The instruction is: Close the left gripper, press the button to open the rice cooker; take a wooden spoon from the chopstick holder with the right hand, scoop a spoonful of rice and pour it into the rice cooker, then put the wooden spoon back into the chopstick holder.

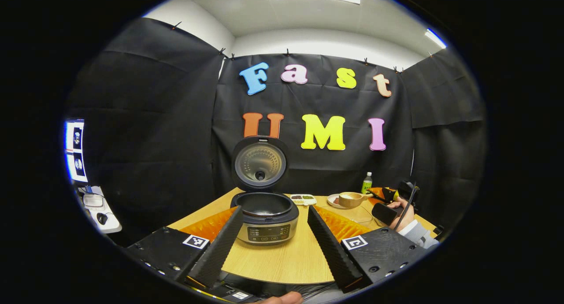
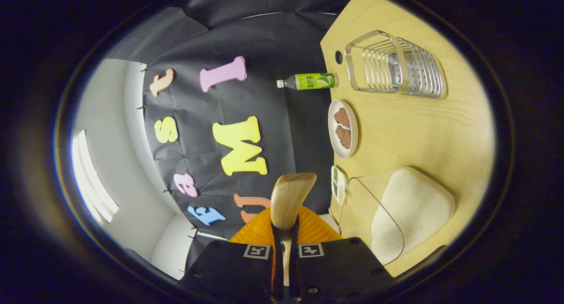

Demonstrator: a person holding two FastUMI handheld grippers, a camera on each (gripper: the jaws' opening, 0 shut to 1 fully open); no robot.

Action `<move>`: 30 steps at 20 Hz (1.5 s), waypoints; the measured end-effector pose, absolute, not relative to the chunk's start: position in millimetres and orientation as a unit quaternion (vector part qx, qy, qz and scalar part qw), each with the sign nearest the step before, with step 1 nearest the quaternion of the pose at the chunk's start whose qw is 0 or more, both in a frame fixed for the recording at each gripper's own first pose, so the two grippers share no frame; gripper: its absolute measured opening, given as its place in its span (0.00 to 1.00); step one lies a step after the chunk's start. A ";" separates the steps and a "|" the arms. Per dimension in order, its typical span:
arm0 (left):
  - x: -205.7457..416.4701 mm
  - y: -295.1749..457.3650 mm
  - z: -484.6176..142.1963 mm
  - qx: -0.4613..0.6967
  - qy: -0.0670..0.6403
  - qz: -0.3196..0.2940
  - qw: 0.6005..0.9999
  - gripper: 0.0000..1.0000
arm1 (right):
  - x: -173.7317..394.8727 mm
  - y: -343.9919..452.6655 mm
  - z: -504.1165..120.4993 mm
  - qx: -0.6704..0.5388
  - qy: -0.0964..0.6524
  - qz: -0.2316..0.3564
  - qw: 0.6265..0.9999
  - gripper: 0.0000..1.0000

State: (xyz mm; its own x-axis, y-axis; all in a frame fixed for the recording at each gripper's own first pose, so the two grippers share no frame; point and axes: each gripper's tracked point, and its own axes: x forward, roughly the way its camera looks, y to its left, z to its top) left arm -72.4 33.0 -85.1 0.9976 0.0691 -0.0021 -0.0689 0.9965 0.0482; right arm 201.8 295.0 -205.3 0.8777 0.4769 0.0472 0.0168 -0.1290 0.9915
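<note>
Between right jaws (closed tight): wooden spoon [image 2: 291,198].

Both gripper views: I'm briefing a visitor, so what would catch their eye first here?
In the left gripper view, the rice cooker stands on the table with its lid up. In the right gripper view, the right gripper clamps a wooden spoon beside the container of rice.

Your left gripper view looks level across the surface [image 1: 282,260] toward the back wall, near the open rice cooker [image 1: 266,218]. Your right gripper view is rolled sideways, close over the same surface; both share the bottle [image 2: 308,81] and plate [image 2: 343,128].
</note>
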 end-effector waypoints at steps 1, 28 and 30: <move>-71.2 36.7 -82.2 0.026 0.004 0.035 0.999 0.94 | 200.4 299.4 -197.7 0.730 0.168 0.184 0.636 0.10; -139.7 104.9 -46.0 0.037 -0.027 0.080 0.996 0.94 | 179.5 490.1 -68.2 0.491 0.121 0.256 0.824 0.10; -141.9 106.5 -47.0 0.036 -0.027 0.080 0.996 0.94 | 176.3 497.7 -66.0 0.467 0.115 0.258 0.838 0.10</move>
